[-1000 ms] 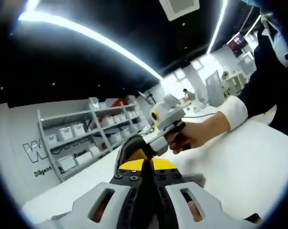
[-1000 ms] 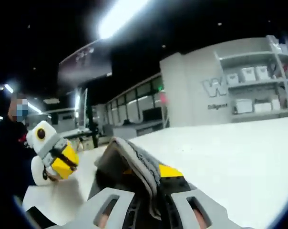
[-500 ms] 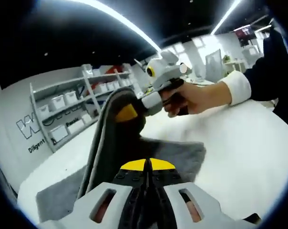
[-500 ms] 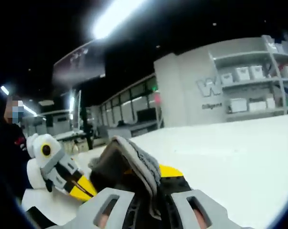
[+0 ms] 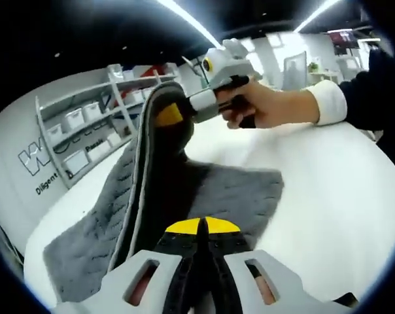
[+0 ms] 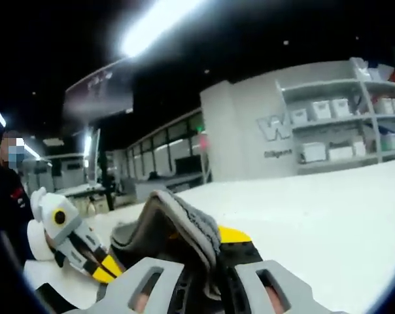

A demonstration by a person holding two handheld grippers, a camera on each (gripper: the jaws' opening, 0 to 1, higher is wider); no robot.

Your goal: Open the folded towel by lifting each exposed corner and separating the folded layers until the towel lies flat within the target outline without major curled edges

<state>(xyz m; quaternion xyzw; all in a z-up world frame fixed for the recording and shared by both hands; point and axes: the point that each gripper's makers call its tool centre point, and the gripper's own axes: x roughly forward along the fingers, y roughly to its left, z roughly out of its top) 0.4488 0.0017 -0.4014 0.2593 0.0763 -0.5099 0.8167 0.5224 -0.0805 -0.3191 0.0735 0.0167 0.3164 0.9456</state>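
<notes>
Towel (image 5: 152, 190) edge higher, further unfolded.

The grey terry-cloth towel (image 5: 152, 196) is showing a rough, nubby, matt pile with a smoother hemmed edge. The white tabletop (image 5: 328, 196) is looking smooth and matt, the grey plastic shelving rack (image 6: 341, 131) faintly glossy.

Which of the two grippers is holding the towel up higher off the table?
The right gripper, gripped in the person's hand, lifts its gray towel edge highest; the left gripper pinches lower.

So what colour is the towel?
Grey towel, clearest in the left gripper view.
</notes>
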